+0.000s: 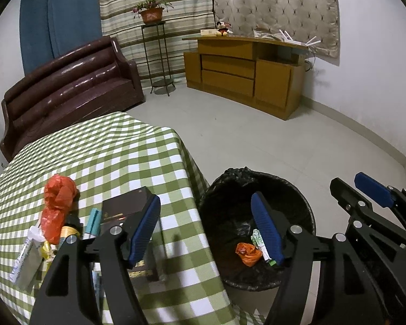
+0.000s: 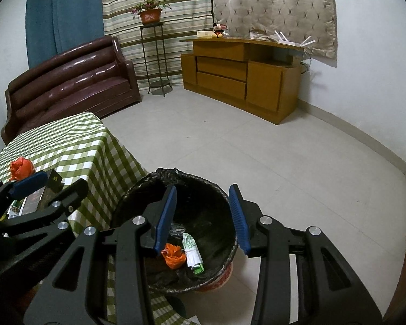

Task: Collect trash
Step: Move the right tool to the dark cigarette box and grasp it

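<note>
Trash already lies at the bottom of the black-lined bin (image 2: 176, 233): a crumpled orange bag (image 2: 172, 256) and a white-and-green wrapper (image 2: 193, 254) beside it. Above the bin's mouth the right gripper (image 2: 203, 216) hangs with its blue pads parted and nothing between them, released. Just beside the bin, over the edge of the table (image 1: 116, 157) with its green check cloth, the left gripper (image 1: 205, 227) also stands spread and empty, one pad over the table and the other over the bin. So part of the job looks done, but plenty remains: on the table beside the bin sit a second orange bag (image 1: 58, 192), a dark flat box (image 1: 124, 205), a teal tube (image 1: 92, 220) and a heap of small packets (image 1: 27, 257) at the near corner. The left wrist view shows that whole pile plainly; the right wrist view catches only the orange bag and a corner of the box behind the other gripper, yet it looks deeper into the bin and shows a reddish base under it. Beyond the bin, a brown sofa (image 1: 67, 92) and a wooden cabinet (image 1: 243, 75) stand by the curtained wall.
</note>
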Demonstrator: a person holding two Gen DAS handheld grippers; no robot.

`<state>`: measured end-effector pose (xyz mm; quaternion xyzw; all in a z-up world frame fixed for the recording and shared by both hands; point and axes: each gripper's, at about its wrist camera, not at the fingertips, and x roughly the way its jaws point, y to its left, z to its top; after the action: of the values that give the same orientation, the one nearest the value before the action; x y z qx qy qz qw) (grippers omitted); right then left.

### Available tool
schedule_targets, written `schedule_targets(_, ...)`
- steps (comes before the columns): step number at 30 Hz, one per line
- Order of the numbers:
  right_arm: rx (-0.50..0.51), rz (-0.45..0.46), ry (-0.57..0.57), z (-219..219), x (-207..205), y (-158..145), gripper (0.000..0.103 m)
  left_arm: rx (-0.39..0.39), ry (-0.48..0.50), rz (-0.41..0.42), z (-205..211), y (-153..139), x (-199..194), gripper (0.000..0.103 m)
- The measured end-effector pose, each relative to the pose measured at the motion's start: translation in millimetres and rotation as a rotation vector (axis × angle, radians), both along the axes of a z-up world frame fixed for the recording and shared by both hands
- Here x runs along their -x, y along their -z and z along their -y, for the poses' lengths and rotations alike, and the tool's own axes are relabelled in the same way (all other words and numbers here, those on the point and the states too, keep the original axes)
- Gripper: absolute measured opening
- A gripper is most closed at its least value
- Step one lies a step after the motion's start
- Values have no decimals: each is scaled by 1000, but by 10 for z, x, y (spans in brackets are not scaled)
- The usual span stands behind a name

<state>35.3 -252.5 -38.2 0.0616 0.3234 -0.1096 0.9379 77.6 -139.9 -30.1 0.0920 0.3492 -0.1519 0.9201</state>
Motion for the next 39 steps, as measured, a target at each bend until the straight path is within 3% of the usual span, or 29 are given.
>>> schedule_targets(11, 18, -4, -39, -271, 92, -84, 44, 3, -52, 6, -390, -133, 119, 68)
schedule_targets(35, 39, -31, -247, -1442, 190, -133, 48, -25, -293, 19, -1901, -190, 474, 72)
schedule_targets(39, 54, -25, -268, -1619, 155, -161, 55, -26, -320, 17, -2066, -177, 524, 73)
